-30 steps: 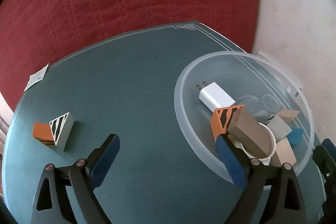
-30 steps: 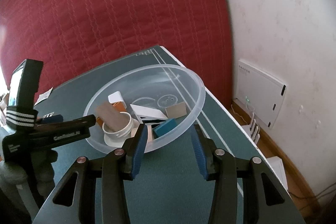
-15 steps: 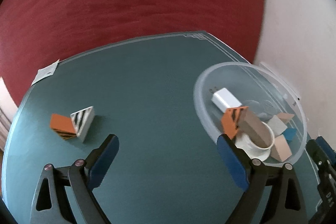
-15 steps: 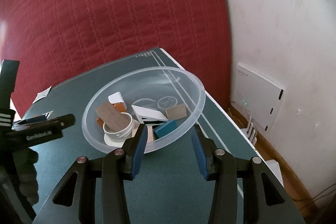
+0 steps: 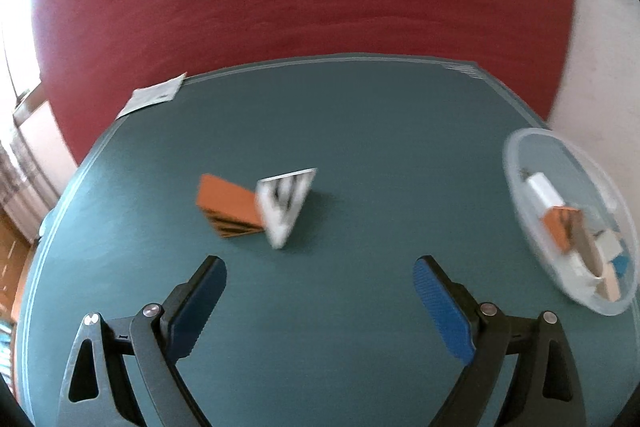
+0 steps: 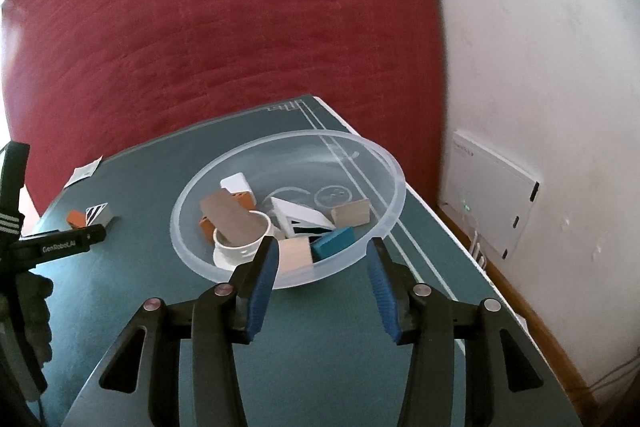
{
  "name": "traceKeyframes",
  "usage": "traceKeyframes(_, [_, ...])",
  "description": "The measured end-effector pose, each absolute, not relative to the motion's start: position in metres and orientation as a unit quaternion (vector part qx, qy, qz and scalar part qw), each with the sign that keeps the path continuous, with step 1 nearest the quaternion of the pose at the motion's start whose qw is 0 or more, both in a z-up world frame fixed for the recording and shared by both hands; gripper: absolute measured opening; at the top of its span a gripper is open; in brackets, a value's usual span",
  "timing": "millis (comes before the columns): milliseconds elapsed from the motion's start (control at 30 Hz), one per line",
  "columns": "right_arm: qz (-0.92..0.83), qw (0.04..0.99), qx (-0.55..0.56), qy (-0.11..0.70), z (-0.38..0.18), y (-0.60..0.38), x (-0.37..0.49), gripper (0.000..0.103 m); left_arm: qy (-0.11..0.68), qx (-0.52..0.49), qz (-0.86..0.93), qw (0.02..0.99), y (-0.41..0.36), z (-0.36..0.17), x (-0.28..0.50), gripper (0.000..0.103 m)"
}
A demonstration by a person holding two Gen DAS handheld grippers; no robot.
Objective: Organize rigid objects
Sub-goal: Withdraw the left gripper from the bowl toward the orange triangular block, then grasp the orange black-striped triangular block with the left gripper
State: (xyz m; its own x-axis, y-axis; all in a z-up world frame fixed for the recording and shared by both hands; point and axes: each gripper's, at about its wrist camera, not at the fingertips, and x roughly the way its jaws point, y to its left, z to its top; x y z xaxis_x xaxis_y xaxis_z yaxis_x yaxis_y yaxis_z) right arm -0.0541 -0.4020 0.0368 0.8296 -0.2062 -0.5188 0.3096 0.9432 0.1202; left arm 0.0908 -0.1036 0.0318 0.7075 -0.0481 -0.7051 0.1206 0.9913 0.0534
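An orange block [image 5: 226, 207] and a white wedge with black stripes [image 5: 286, 205] lie touching on the green table [image 5: 360, 131]. My left gripper [image 5: 320, 263] hangs open and wide just short of them, with nothing between its fingers. A clear plastic bowl [image 6: 401, 187] holds a white charger [image 6: 236, 183], a brown block [image 6: 232, 219], a white cup [image 6: 240, 247], a blue block [image 6: 334, 241] and other blocks. My right gripper [image 6: 322, 243] sits at the bowl's near wall; its jaws are opening and the pads press on nothing. The left wrist view is blurred.
A paper slip [image 5: 154, 95] lies at the table's far left edge. Red quilted fabric [image 6: 240, 27] rises behind the table. Right of the table stand a white wall and a white box [image 6: 492, 203]. The bowl [image 5: 510, 179] sits near the table's right edge.
The left gripper has swung left: the two loose blocks went from the view's left edge to its centre, the bowl to the right edge. The right gripper kept its place, jaws slightly wider.
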Motion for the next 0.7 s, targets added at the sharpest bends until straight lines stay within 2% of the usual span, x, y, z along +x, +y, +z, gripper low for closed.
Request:
traceKeyframes(400, [-0.126,0.951,0.097,0.266,0.033,-0.38,-0.052,0.047,0.383,0.014,0.023,0.923,-0.039,0.029,0.113,0.097])
traceKeyframes(700, [-0.118,0.949,0.099,0.274,0.03,-0.366,-0.05,0.047,0.397,0.027,0.051,0.916,-0.034,0.02,0.12,0.097])
